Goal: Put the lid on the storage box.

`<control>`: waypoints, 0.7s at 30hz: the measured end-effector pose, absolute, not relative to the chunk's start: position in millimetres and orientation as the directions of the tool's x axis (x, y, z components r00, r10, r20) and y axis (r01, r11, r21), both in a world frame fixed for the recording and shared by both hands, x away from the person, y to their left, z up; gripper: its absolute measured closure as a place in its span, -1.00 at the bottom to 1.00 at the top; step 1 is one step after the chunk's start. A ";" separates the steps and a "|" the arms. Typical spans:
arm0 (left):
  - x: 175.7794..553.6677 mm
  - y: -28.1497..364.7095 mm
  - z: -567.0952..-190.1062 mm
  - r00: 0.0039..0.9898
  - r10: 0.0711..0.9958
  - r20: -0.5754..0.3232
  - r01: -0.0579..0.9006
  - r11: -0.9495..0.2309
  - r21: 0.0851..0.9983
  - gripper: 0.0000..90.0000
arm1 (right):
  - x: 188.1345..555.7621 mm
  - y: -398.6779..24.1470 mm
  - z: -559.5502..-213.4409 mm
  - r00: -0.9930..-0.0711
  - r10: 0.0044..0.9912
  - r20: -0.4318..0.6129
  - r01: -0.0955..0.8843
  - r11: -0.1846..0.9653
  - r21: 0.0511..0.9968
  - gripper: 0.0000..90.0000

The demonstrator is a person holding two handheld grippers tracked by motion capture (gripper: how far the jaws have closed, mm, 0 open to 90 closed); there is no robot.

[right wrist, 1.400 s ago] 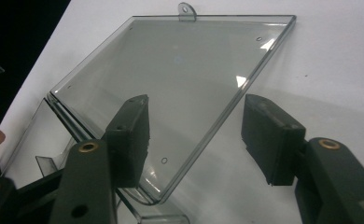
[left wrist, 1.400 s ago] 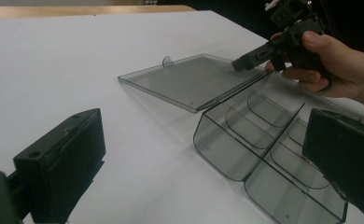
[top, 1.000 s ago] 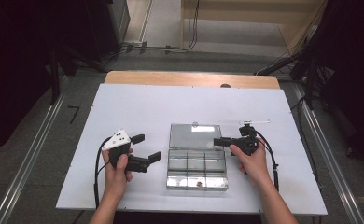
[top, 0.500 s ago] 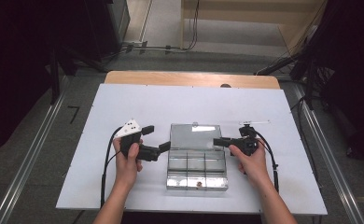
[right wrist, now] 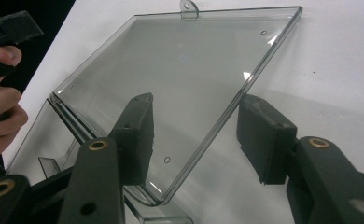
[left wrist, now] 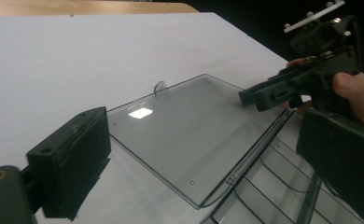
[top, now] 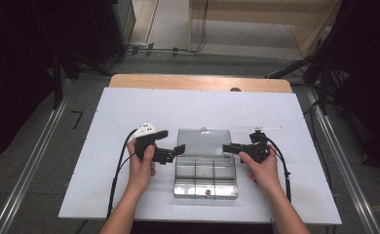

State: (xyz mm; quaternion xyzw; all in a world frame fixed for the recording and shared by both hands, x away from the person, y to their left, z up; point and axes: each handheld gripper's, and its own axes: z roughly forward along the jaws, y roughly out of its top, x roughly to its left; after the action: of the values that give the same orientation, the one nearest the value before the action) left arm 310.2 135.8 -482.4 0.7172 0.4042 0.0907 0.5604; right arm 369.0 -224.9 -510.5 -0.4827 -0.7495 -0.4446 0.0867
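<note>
High view: a grey floor with dark curtains at both sides surrounds a white bench (top: 129, 112) whose far edge shows a strip of wood. A clear plastic compartment box (top: 206, 176) sits near the middle of the near edge, its lid (top: 203, 142) thrown open and lying flat on the bench behind it, toward the far edge. The left tongs (top: 174, 146), held in the person's left hand (top: 142, 163), reach in from the box's left side, their tips at the left end of the hinge line. The right tongs (top: 227, 147), in the right hand (top: 261, 165), come in from the right, their tips at the lid's right edge. A cable trails from each back toward the near edge.

Left gripper view: the left tongs (left wrist: 208, 154) stand wide apart with nothing pressed between them; one jaw hangs over the bare bench beside the lid (left wrist: 189, 135), the other over the box's compartments (left wrist: 273, 186). Beyond, the right tongs (left wrist: 255, 95) point at the lid's far side edge.

Right gripper view: the right tongs (right wrist: 194, 133) are half open and straddle the lid's (right wrist: 180, 79) side edge, one jaw over the clear panel, the other over the white bench. The pads do not press on the plastic. The lid's small hanging tab (right wrist: 187, 8) lies at its far edge, and the fingers of the left hand (right wrist: 0, 105) show at the left margin.
</note>
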 end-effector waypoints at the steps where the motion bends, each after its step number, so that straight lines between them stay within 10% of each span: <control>1: 311.4 135.0 -483.1 0.649 0.684 -0.333 0.487 -0.038 0.872 -0.91 | 368.7 -224.7 -510.3 -0.519 0.647 0.558 0.800 0.137 0.584 0.01; 21: 331.1 129.9 -504.1 0.525 0.722 -0.450 0.656 -0.006 0.755 -0.61 | 366.4 -223.5 -509.8 -0.523 0.654 0.547 0.792 0.137 0.595 0.00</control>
State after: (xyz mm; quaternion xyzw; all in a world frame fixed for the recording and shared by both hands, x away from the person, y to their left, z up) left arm 331.1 129.9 -504.1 0.7086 0.4860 0.0324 0.5105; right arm 366.4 -223.5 -509.8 -0.4819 -0.7499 -0.4465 0.0776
